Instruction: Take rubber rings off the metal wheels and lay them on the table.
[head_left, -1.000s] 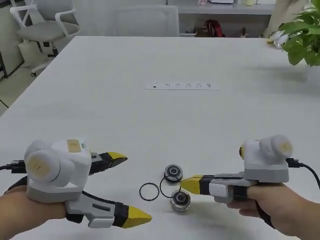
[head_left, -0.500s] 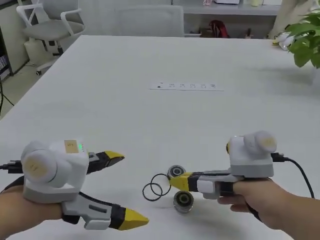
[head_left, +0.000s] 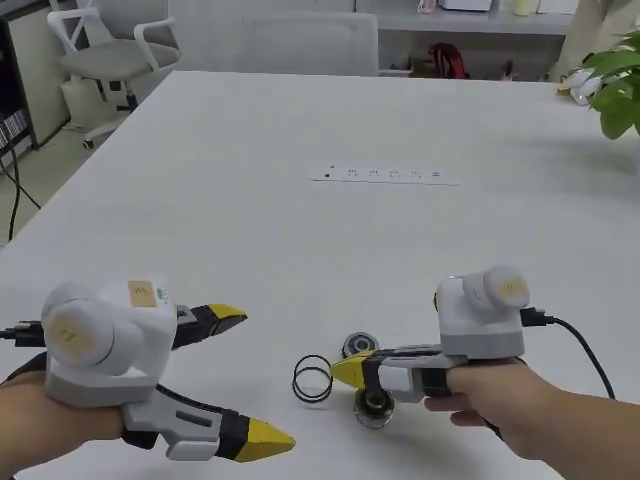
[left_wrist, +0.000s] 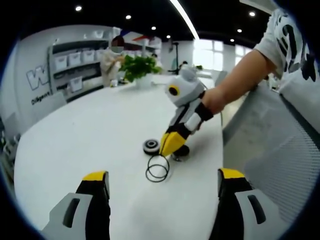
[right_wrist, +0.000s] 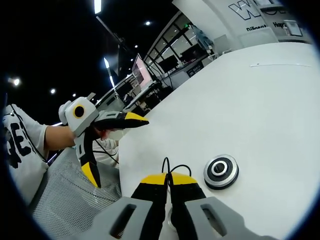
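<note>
So the right gripper (head_left: 340, 370) has its jaws clenched, tips right at the two overlapped rings (head_left: 312, 380) lying on the bench (head_left: 300, 230). The wheels (head_left: 360, 345) sit at the rings' 2 and 4 o'clock. At their 9 o'clock, the left gripper (head_left: 250, 378) has its jaws spread wide, holding nothing.

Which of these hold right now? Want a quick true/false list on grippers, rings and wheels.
1. The left gripper is open. True.
2. The right gripper is spread wide. False: its jaws are closed together.
3. Two metal wheels sit on the table. True.
4. The rubber rings lie far apart. False: they overlap, right by the right gripper's tip.
5. The left gripper holds a wheel. False: nothing is between its jaws.
</note>
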